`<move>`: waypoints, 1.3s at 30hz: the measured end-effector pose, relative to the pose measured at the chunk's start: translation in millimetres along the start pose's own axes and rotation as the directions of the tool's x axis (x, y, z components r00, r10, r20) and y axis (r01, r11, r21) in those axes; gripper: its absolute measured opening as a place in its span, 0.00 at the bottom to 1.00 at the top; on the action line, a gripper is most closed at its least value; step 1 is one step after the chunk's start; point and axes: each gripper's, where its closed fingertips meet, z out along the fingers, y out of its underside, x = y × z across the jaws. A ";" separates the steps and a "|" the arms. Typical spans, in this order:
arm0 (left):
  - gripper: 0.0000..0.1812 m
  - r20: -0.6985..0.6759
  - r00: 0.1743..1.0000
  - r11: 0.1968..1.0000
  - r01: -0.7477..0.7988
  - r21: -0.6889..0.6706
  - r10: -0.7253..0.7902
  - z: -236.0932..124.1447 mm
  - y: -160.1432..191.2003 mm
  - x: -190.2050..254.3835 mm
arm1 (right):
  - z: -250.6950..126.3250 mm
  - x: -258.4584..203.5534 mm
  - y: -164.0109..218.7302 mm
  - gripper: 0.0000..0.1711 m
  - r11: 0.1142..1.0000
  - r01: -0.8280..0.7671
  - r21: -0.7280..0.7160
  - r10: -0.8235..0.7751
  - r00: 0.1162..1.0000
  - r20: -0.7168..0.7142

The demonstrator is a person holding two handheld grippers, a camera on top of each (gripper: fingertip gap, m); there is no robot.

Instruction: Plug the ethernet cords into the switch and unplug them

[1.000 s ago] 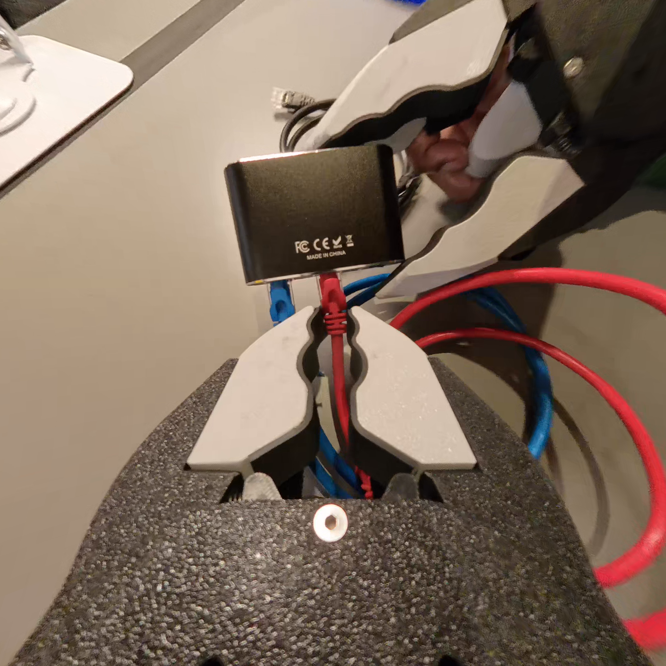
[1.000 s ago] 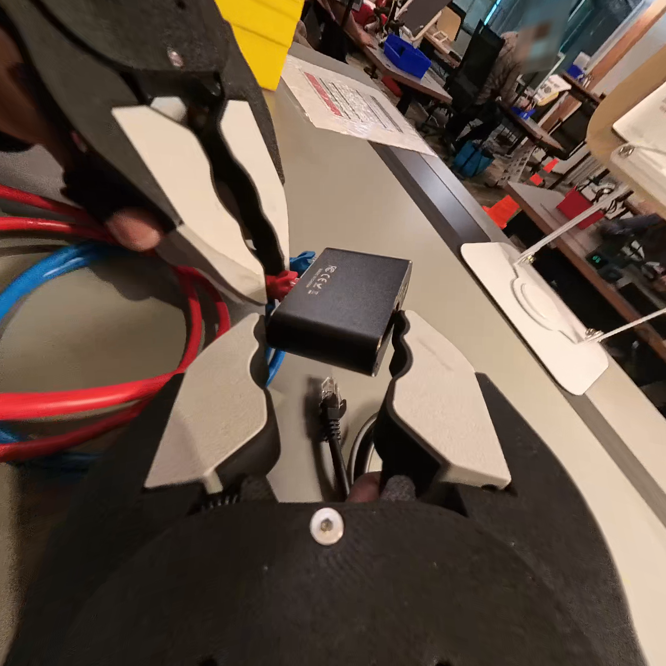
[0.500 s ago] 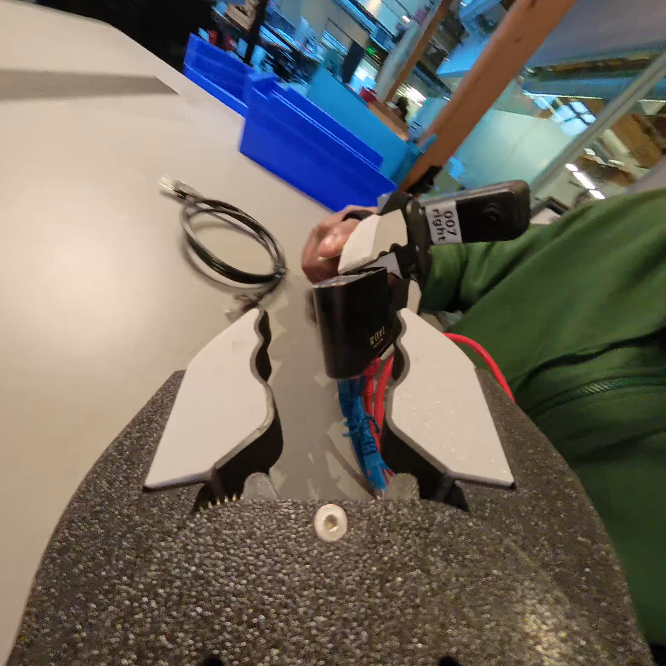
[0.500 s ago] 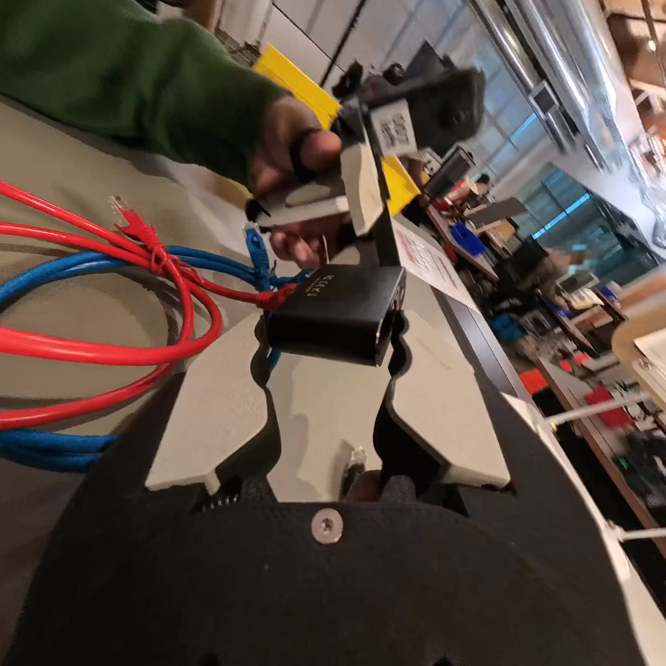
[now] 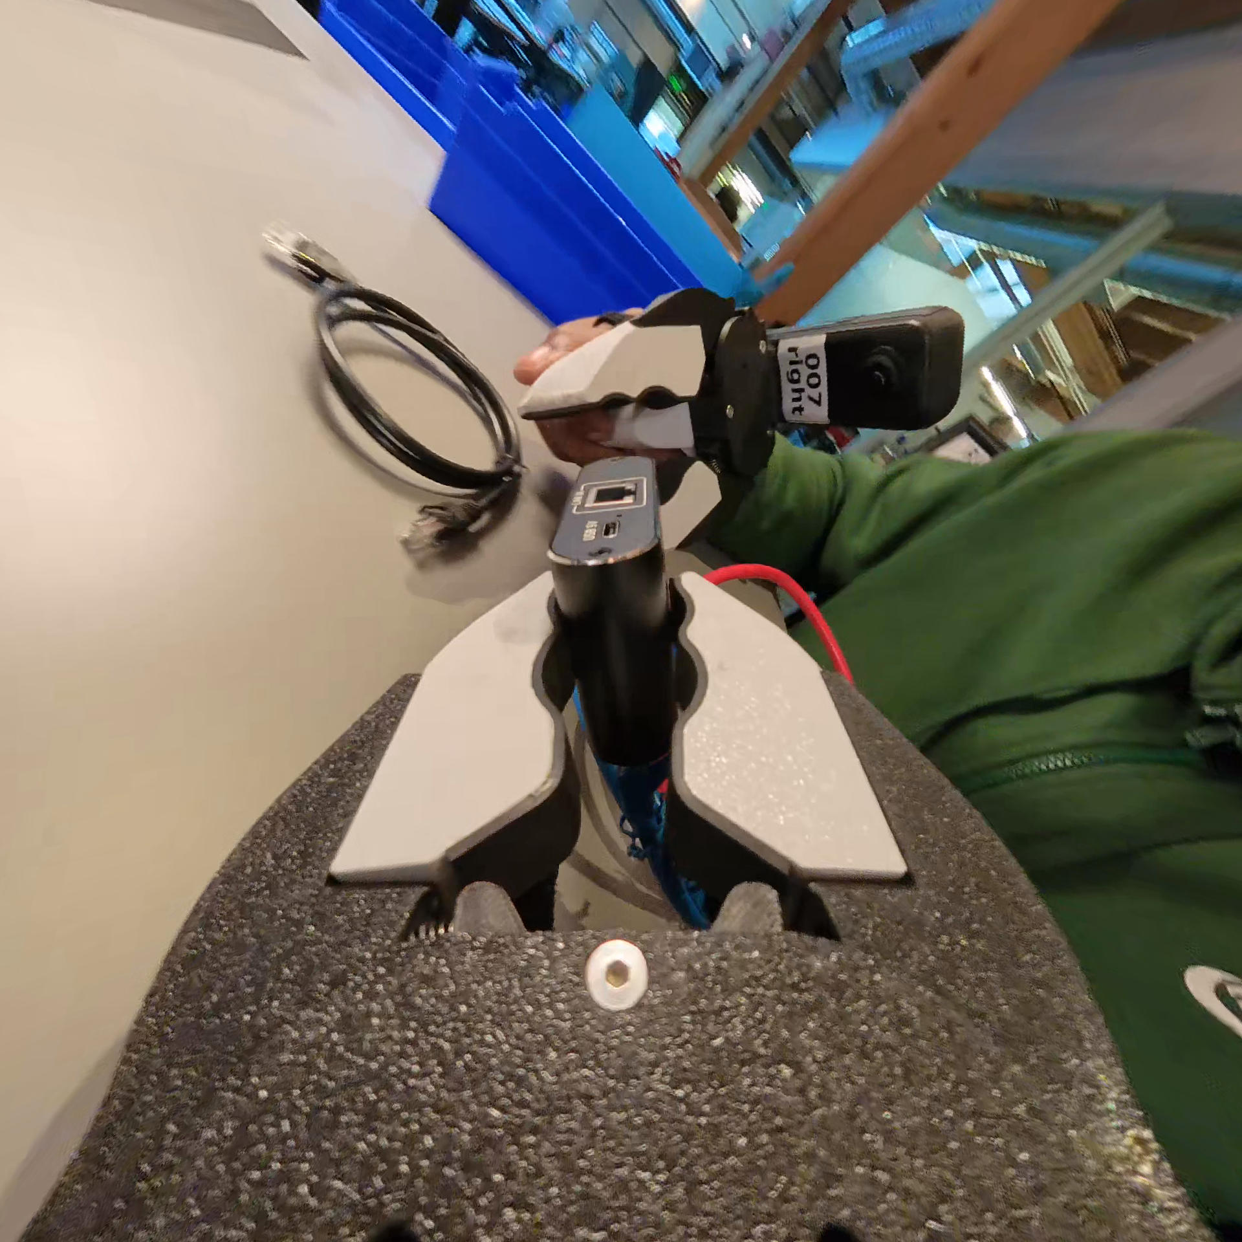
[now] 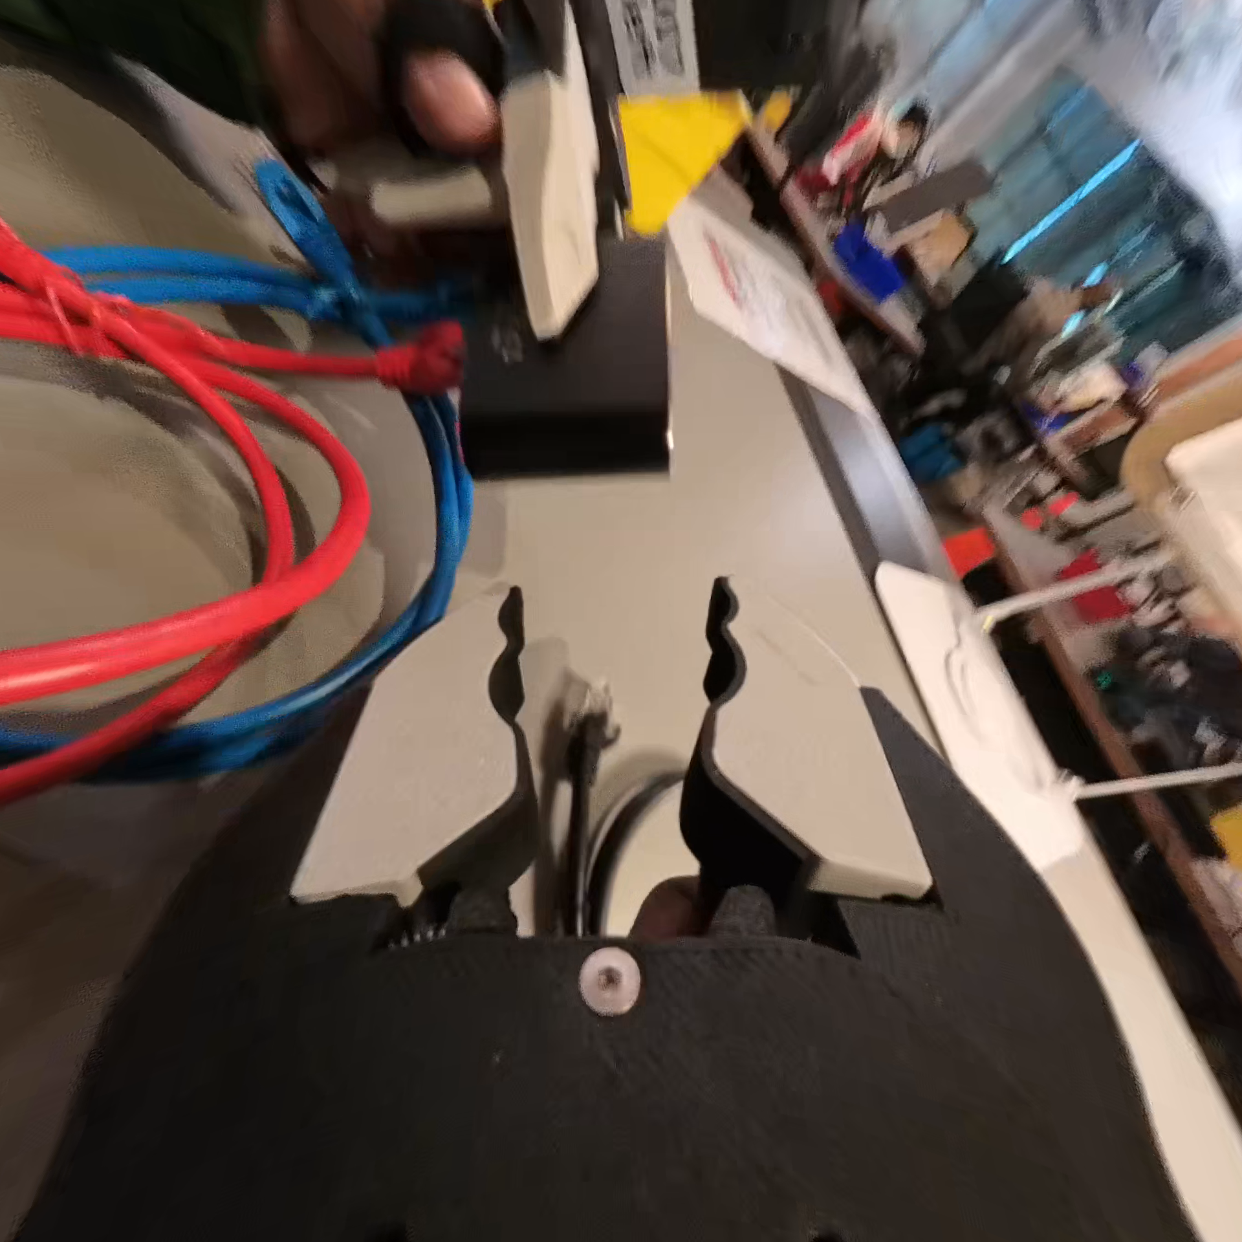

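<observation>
My left gripper (image 5: 615, 605) is shut on the black switch (image 5: 618, 665) and holds it upright above the grey table. The switch's end face with an open port (image 5: 608, 511) points away from me. Blue cords (image 5: 638, 806) and a red cord (image 5: 800, 605) hang from its near end. In the right wrist view the switch (image 6: 571, 403) is ahead, with a red plug (image 6: 430, 363) and blue cords (image 6: 443, 524) at its left face. My right gripper (image 6: 617, 595) is open and empty, a short way back from the switch. A loose black cord plug (image 6: 591, 712) lies under it.
A coiled black cord (image 5: 417, 410) lies on the table to the left. Blue bins (image 5: 537, 188) stand at the far edge. A green sleeve (image 5: 1008, 605) fills the right. A white lamp base (image 6: 954, 692), a paper sheet (image 6: 753, 289) and a yellow bin (image 6: 672, 154) lie beyond. Some 6 cm of space lies between my two pairs of fingers.
My left gripper let go of the red plug, swung round and closed on the switch. My right gripper released the switch, opened and drew back from it.
</observation>
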 end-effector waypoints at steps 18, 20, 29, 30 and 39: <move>0.15 0.154 0.985 0.991 0.057 0.117 -0.075 -3.5 -8.7 -34.0 | 0.9 -9.6 71.9 0.11 0.863 -0.300 -0.406 0.360 0.930 0.077; 0.15 0.155 0.985 0.990 0.056 0.126 -0.075 -1.9 -9.4 -34.1 | 1.0 -11.1 72.2 0.08 0.852 -0.324 -0.412 0.388 0.918 0.080; 0.15 0.186 0.980 0.981 0.033 0.191 -0.069 -7.9 -19.5 -35.0 | 0.5 -10.5 69.4 0.14 0.871 -0.296 -0.391 0.356 0.930 0.089; 0.15 0.186 0.980 0.978 0.026 0.209 -0.066 -9.6 -22.4 -34.3 | 0.8 -7.1 67.3 0.15 0.875 -0.311 -0.372 0.364 0.928 0.078; 0.14 0.109 0.994 0.957 -0.043 0.288 0.012 -11.1 -36.7 -15.5 | -11.7 48.0 2.0 0.14 0.829 -0.536 0.156 0.550 0.833 -0.059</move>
